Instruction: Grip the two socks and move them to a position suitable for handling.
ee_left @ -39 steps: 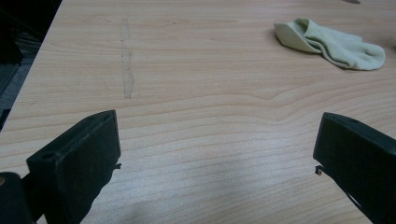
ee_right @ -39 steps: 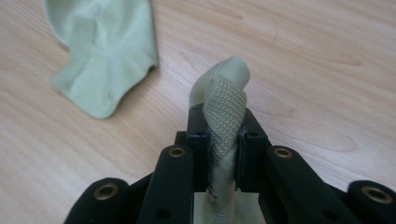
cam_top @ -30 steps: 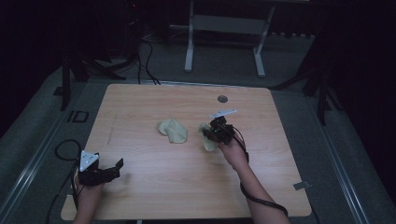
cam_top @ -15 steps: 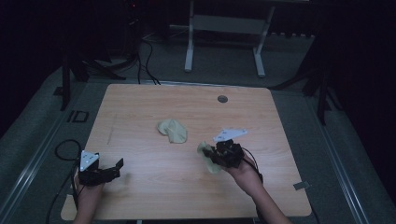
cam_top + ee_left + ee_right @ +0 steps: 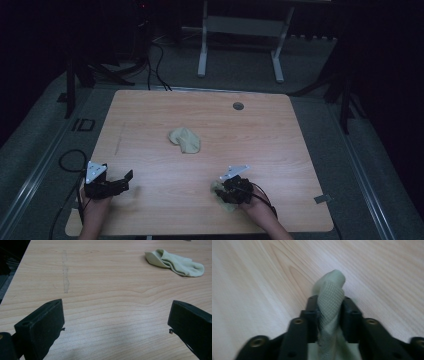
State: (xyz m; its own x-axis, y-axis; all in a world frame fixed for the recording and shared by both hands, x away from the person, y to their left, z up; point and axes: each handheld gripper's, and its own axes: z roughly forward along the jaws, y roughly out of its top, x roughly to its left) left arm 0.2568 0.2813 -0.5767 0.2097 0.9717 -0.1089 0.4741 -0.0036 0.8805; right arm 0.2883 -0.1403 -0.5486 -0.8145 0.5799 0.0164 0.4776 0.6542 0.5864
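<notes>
1. Down at the near right of the pale wooden surface (image 5: 280, 150), the right gripper (image 5: 231, 191) sits low over the boards in the person's right hand (image 5: 257, 210).
2. Between its jaws is a pale green knitted sock (image 5: 329, 305), bunched into a narrow fold that pokes out past the tips, as the right gripper view shows.
3. Those jaws have just been opening, and in the right gripper view the knit fills the whole gap between the pads and touches both; the grip looks clamped on the cloth.
4. From the high view, a bit of that same sock (image 5: 220, 189) peeks out on the gripper's left side, down on the wood.
5. A second pale green sock (image 5: 184, 140) lies crumpled near the middle of the surface, well apart from both grippers.
6. Over at the near left, the left gripper (image 5: 112, 184) rests in the left hand (image 5: 94, 212), jaws wide apart with only bare wood between them.
7. The left gripper view has that second sock (image 5: 175, 262) far ahead, off to the upper right.
</notes>
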